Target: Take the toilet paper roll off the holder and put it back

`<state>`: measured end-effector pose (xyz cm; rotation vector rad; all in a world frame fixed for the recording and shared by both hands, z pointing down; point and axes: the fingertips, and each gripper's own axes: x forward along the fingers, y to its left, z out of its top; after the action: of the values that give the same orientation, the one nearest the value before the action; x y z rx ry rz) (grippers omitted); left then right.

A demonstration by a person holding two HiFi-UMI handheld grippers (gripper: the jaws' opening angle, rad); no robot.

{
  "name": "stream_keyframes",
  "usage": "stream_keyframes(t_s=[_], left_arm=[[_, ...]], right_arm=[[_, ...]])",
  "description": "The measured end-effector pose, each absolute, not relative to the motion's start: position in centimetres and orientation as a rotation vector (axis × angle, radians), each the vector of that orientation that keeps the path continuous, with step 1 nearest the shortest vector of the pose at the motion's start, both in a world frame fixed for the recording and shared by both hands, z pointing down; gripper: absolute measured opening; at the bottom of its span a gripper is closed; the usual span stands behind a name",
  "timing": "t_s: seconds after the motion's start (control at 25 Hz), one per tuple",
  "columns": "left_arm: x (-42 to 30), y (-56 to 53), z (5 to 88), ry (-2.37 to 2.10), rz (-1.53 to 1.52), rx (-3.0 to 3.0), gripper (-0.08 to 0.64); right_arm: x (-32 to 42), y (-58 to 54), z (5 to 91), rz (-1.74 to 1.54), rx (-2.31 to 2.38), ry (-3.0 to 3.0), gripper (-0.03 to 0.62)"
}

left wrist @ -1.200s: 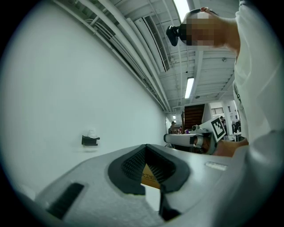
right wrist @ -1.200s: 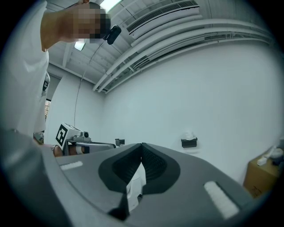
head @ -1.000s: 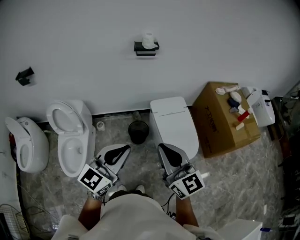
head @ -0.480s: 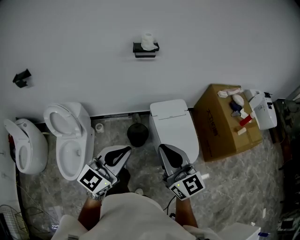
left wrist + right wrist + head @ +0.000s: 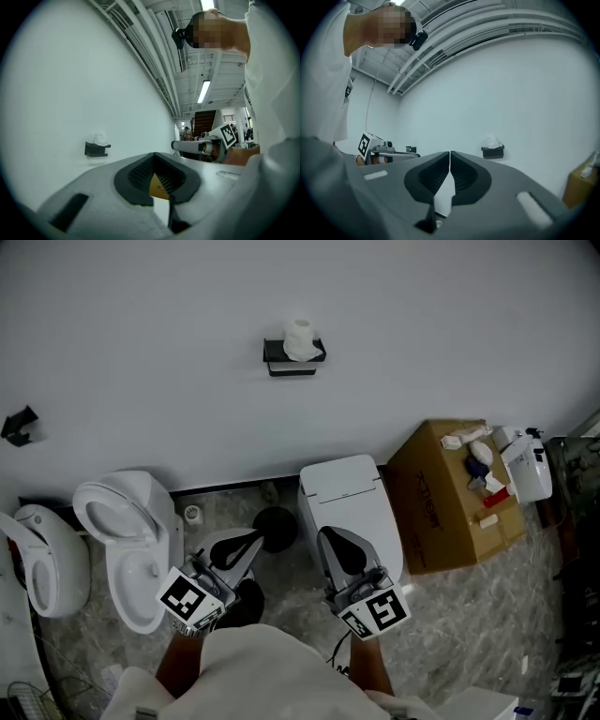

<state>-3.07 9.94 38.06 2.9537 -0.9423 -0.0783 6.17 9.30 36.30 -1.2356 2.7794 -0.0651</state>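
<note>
1. Tongs in the left hand [image 5: 253, 539] are closed on nothing, pointing level toward the wall, just right of an open toilet bowl [image 5: 120, 521].
2. Toilet paper roll [image 5: 300, 338] sits on its black holder [image 5: 291, 360] high on the white wall, well apart from both tongs.
3. Right tongs [image 5: 329, 536] have their jaws pressed together, empty, overlapping a closed-lid toilet [image 5: 347, 493] in the head view.
4. Cardboard box [image 5: 450, 493] stands against the wall at far right.

Even, dim, bluish light with soft shadows. Both gripper views bulge fisheye-style with black corners; a ceiling tube light [image 5: 204, 91] glares; the near foreground is soft.
</note>
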Motion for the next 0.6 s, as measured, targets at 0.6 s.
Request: stream_keyframes(t_s=[0.6], left_arm=[[-6.2, -10.3, 36.1, -0.903, -0.044, 2.976, 0.002]], right_arm=[[3.9, -9.6, 35.1, -0.097, -1.3, 2.728, 0.008]])
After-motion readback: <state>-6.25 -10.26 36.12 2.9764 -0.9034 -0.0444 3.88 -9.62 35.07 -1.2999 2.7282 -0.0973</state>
